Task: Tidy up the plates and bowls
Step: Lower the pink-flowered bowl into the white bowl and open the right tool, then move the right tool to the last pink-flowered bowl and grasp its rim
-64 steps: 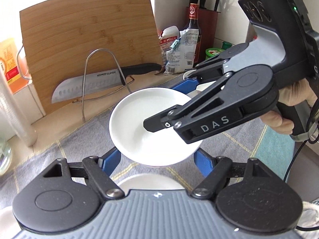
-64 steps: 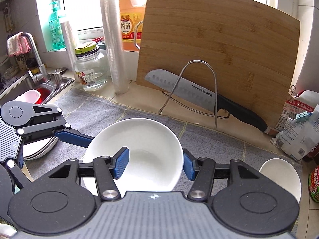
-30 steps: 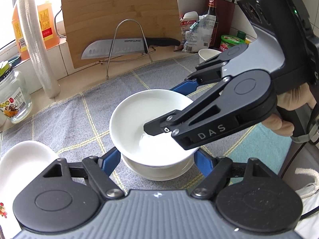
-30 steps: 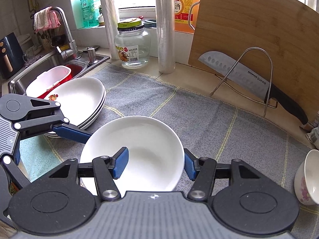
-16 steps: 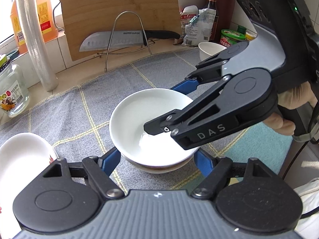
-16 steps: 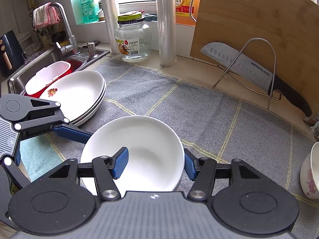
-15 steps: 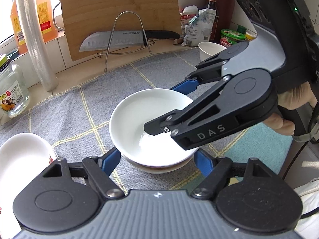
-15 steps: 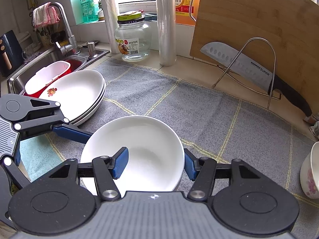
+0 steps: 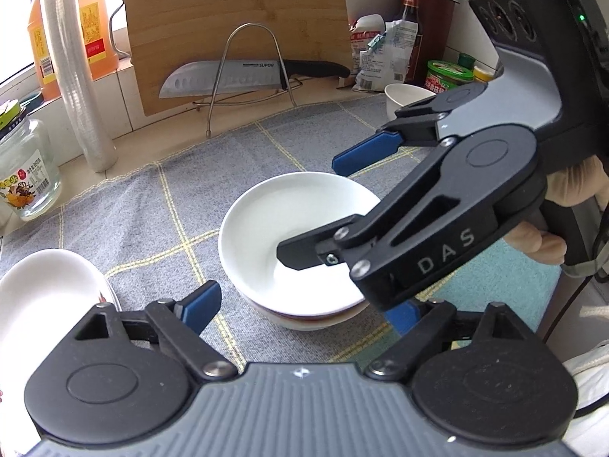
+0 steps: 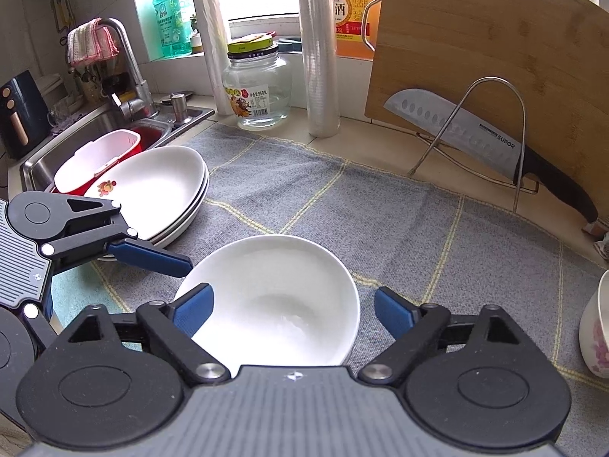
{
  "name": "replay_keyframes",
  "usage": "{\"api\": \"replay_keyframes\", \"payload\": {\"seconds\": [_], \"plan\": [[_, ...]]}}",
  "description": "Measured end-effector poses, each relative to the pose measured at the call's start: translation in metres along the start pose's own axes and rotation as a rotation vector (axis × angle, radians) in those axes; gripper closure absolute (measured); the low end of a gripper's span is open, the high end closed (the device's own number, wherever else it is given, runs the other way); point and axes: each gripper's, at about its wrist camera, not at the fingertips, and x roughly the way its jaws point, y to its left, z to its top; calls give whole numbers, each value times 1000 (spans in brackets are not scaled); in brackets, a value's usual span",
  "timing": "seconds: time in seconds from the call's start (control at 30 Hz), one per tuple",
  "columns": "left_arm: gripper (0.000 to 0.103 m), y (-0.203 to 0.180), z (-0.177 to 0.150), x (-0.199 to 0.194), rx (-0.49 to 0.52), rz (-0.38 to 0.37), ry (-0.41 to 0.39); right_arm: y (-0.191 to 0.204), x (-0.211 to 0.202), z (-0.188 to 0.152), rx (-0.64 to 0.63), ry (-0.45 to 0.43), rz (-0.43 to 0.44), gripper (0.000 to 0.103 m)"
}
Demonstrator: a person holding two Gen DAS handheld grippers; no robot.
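Both claws have let go since a moment ago: the left claw [image 9: 302,306] and the right claw [image 10: 293,310] are spreading their blue pads, which stand clear of the white bowl [image 9: 300,228] on either side. That bowl sits nested on another bowl on the grey cloth [image 10: 361,205] covering the counter. To the far left, near the sink [image 10: 49,160], lies a stack of white plates [image 10: 160,190]. A small cup [image 10: 595,331] stands well apart at the right.
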Motion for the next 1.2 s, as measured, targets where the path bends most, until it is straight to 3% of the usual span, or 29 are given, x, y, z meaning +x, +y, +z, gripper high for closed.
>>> {"api": "replay_keyframes", "payload": {"seconds": [0.4, 0.87, 1.2], "plan": [[6, -11, 24, -24, 9, -56, -115, -26, -32, -6, 70, -67, -79, 0], [6, -84, 66, 20, 69, -123, -165, -125, -87, -55, 230, -85, -308, 0], [6, -133, 90, 78, 83, -124, -165, -196, -105, -76, 283, -76, -374, 0]]}}
